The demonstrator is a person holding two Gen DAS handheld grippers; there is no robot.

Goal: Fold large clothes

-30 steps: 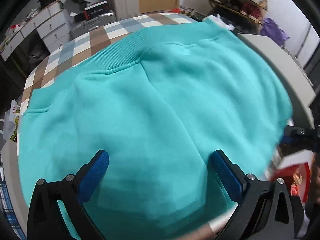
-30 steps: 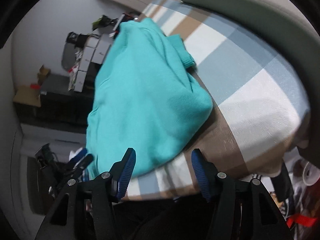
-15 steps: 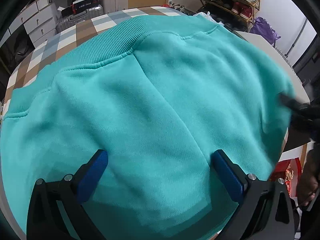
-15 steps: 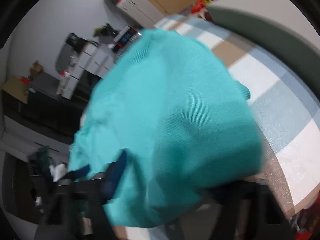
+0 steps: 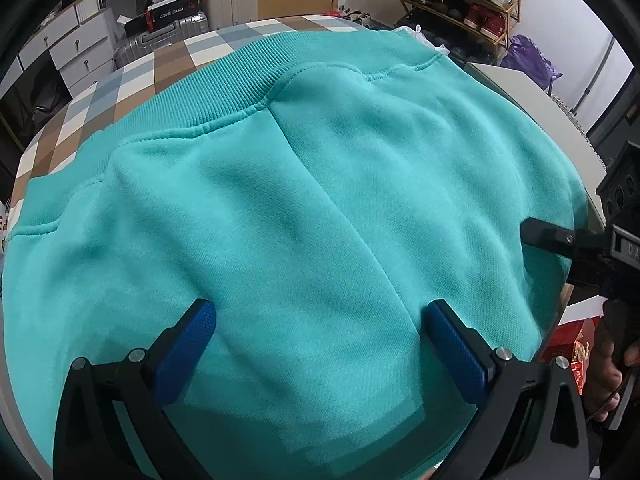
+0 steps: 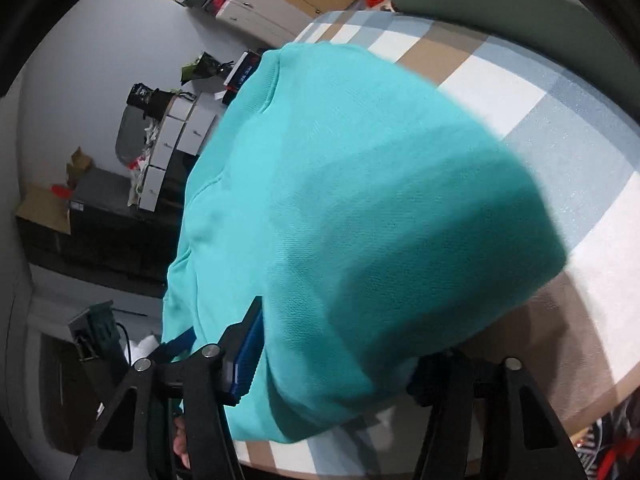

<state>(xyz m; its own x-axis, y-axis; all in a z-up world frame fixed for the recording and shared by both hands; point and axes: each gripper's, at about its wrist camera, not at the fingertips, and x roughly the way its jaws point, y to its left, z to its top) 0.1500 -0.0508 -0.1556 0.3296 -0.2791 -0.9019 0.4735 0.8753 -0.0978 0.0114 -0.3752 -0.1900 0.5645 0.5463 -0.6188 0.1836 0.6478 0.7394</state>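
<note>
Teal sweatshirt (image 6: pixel 360 208) now drawn between right gripper (image 6: pixel 332 360), checked tablecloth (image 6: pixel 520 96)

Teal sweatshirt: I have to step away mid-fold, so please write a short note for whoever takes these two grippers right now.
Left gripper: open wide, poised over the sweatshirt, gripping nothing.
Right gripper: jaws have just been opening; the sweatshirt's right edge sits between them, not visibly clamped.
Sweatshirt: on the checked table, ribbed hem at the far side.
Done: it looks folded into a thick, compact bundle.
Left: probably one more fold or a squaring-up; grip the edge first.
</note>
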